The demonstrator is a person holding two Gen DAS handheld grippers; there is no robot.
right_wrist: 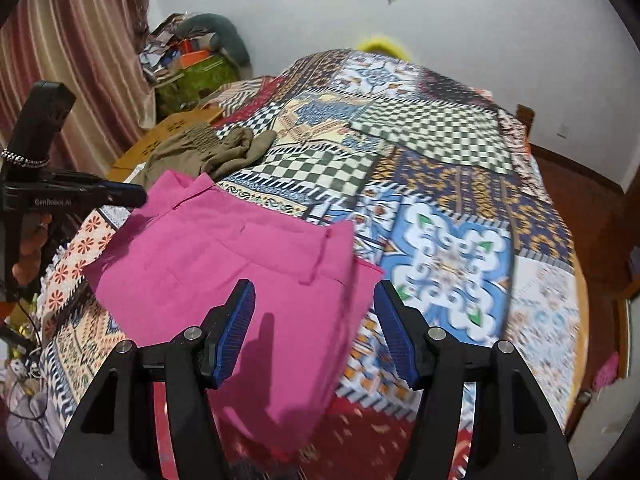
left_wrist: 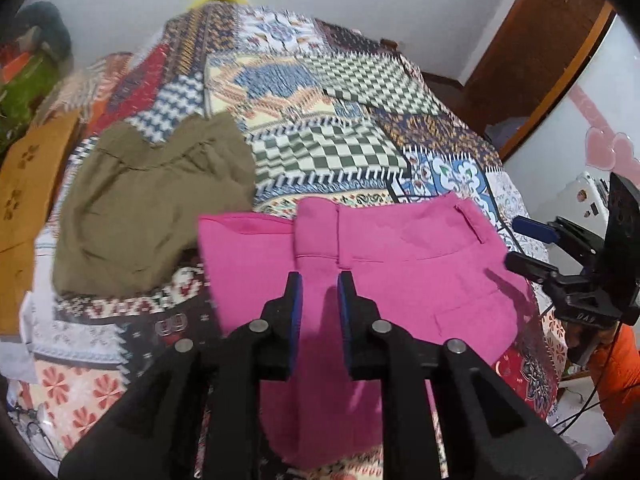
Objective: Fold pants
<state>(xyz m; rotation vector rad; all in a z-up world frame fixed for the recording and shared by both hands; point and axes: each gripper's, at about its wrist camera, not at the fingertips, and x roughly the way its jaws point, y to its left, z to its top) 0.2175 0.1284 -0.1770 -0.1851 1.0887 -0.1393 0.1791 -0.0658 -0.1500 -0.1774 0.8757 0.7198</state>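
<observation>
Pink pants (left_wrist: 384,280) lie partly folded on the bed (left_wrist: 320,120); left tool (left_wrist: 318,284) narrow and empty, right tool (right_wrist: 314,292) wide: grip matching edges and fold squarely.

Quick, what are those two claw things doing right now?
Left gripper: open, holding nothing, above the pink pants.
Right gripper: open wide, empty.

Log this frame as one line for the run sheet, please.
stage: pink pants partly folded on patterned bedspread | left gripper: open, above pants, empty | right gripper: open, empty | olive garment: lying aside
</observation>
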